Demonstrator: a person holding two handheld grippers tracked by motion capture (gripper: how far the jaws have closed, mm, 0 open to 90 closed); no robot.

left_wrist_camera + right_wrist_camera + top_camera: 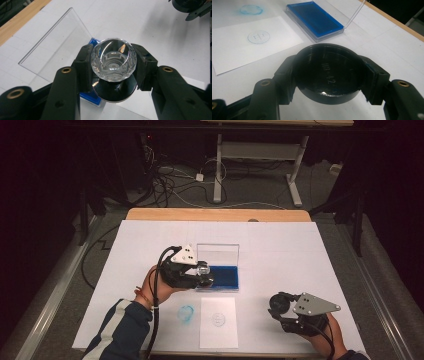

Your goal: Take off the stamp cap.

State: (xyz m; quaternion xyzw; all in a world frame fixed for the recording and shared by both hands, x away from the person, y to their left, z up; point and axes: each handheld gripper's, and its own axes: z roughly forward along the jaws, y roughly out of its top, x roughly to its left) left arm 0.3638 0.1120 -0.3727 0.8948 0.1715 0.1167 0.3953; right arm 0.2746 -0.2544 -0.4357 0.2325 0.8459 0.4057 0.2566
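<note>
While the right gripper (285, 312) rests low at the near right of the table (300, 250), its jaws are clamped on a round black cap (329, 72), hollow side toward its camera, with raised lettering faintly legible inside. Just left of it, near the front edge, lies a white paper sheet (218, 321) bearing a faint blue circular stamp mark (218, 319); a smudgier blue ring (186, 313) sits on the table cover just beside the sheet's left edge. Farther in, the left gripper (202, 275) holds a stamp (113, 60) by its faceted clear knob, jaws closed on either side of it, the black round base hanging below. That stamp hovers at the left edge of the ink pad (223, 276), a shallow clear case whose tray is filled with deep blue pad. Its transparent lid (218, 252) stands open, hinged up at the far side. My guess is that inking comes next: the pad lies just to the right of the stamp's base, so the left hand is the nearer one.
</note>
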